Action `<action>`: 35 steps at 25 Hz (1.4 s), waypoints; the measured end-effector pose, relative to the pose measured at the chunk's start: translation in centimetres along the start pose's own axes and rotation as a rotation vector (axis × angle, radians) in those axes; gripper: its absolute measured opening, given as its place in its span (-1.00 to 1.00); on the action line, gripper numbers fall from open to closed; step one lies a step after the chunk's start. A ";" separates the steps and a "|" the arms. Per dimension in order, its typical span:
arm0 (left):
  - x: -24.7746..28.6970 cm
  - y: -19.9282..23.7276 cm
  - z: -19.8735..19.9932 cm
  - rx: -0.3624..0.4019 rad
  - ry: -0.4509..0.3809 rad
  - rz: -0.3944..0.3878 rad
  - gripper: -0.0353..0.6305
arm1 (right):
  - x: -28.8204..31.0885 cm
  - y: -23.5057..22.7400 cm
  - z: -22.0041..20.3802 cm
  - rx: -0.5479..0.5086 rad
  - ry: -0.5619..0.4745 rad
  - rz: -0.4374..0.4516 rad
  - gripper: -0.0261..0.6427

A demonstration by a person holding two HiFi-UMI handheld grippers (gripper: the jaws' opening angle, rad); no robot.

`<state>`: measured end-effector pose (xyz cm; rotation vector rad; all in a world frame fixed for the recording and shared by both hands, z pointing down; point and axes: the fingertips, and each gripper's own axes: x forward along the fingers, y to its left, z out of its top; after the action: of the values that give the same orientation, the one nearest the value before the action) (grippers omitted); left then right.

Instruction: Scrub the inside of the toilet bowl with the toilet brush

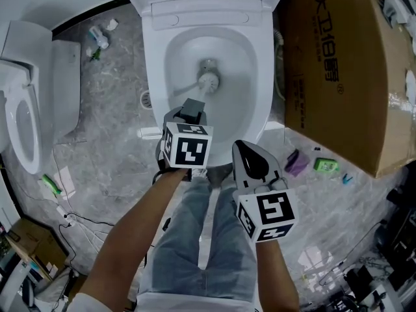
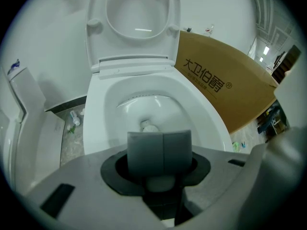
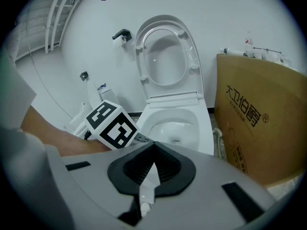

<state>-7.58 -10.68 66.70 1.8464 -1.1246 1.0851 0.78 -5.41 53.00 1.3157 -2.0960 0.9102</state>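
My left gripper [image 1: 192,109] clamps the toilet brush [image 1: 207,80], head down in the toilet bowl [image 1: 244,70]. My right gripper [image 1: 252,160] is closed, empty; its view shows the lid [image 3: 165,56] upright.

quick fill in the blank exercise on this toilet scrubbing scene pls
The head of the toilet brush is ____ the toilet bowl.
The left gripper is ____ on the brush's handle.
The right gripper holds ____.
The cardboard box stands on the person's ____ side.
Missing: inside, shut, nothing, right.
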 end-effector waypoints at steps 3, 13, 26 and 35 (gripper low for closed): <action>-0.9 -0.1 -0.7 -0.004 0.004 -0.007 -0.44 | -0.1 0.6 0.1 -0.003 0.001 0.006 -0.92; -6.9 -1.1 -2.7 -0.026 0.011 -0.016 -0.44 | -3.0 2.7 1.4 -0.002 0.006 0.012 -0.92; -21.4 -1.6 3.8 -0.091 -0.194 -0.012 -0.44 | -9.7 7.3 11.1 -0.071 -0.121 0.032 -0.92; -33.5 -2.9 9.1 -0.061 -0.398 0.012 -0.44 | -15.7 9.8 17.7 -0.110 -0.233 0.027 -0.92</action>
<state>-11.24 -6.67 32.32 2.0628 -1.3757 0.6944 -2.81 -6.69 27.68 1.3950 -2.3086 0.6687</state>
